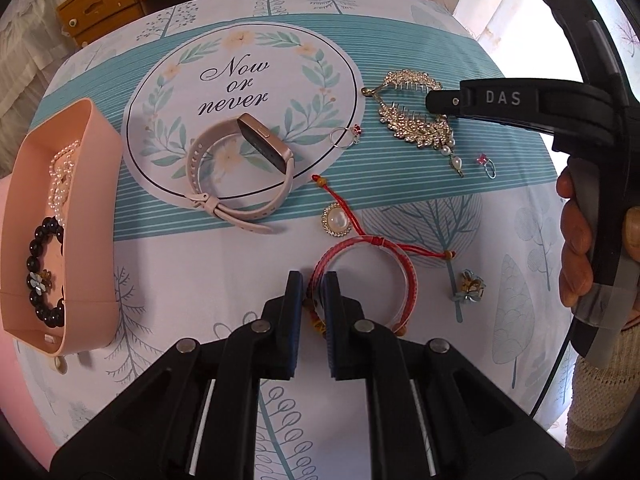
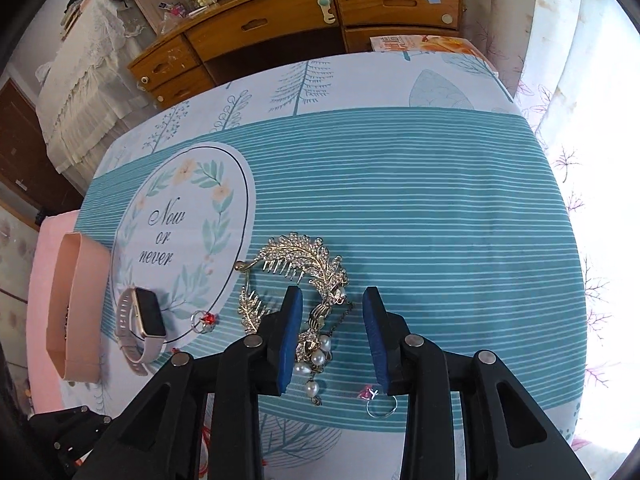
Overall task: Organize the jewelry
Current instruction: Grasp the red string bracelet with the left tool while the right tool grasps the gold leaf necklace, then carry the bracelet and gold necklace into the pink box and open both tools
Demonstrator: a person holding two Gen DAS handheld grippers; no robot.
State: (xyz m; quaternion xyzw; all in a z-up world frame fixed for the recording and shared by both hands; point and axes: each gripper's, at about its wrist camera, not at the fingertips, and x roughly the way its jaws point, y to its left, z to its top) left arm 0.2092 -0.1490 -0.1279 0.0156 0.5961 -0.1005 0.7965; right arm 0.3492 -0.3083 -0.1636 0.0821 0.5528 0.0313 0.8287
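My left gripper (image 1: pixel 313 280) is narrowly open, its fingers either side of the rim of a red string bracelet (image 1: pixel 366 258) lying on the cloth. My right gripper (image 2: pixel 331 300) is open above a gold leaf hair comb (image 2: pixel 308 264) with pearl drops; it also shows in the left wrist view (image 1: pixel 412 118), where the right gripper (image 1: pixel 434 102) hovers over it. A pink box (image 1: pixel 60 216) at the left holds a pearl strand (image 1: pixel 60 176) and a black bead bracelet (image 1: pixel 42 272). A pink smartwatch (image 1: pixel 240 168) lies mid-table.
Loose on the tablecloth are a pearl brooch (image 1: pixel 337 220), two small rings with red stones (image 1: pixel 346 136) (image 1: pixel 487 164) and a gold flower clip (image 1: pixel 470 286). A wooden desk (image 2: pixel 320 12) stands beyond the table's far edge. The pink box also shows in the right wrist view (image 2: pixel 74 308).
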